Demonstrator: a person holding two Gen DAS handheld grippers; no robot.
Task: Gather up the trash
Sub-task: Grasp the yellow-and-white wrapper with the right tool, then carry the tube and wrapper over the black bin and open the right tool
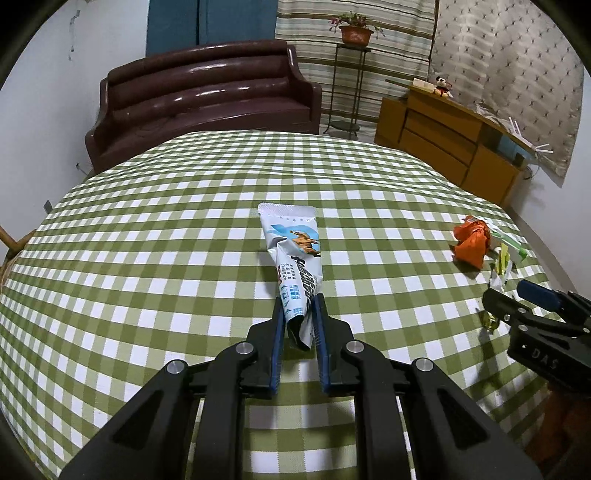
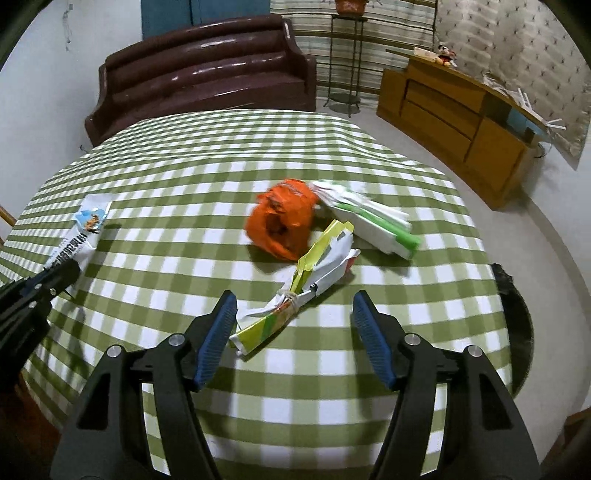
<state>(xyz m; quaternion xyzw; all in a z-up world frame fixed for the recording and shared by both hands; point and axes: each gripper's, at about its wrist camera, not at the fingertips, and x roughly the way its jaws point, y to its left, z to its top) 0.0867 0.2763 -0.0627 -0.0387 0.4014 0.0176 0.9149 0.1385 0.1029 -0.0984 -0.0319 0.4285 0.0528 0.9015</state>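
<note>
Here, left gripper [image 1: 298, 306] clamping crumpled white-blue wrapper [image 1: 293, 254] (camel print), right gripper [image 2: 293, 317] open, empty.

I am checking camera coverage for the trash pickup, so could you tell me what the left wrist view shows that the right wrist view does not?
Only the left wrist view shows the potted plant whole on its stand, and the left gripper head-on, shut on the white camel wrapper.

Only the right wrist view shows the open right gripper straddling the tied yellow wrapper, and a dark bin beyond the table edge.

Both show the checked tablecloth, brown sofa, wooden cabinet, orange wrapper and green-and-white carton.
</note>
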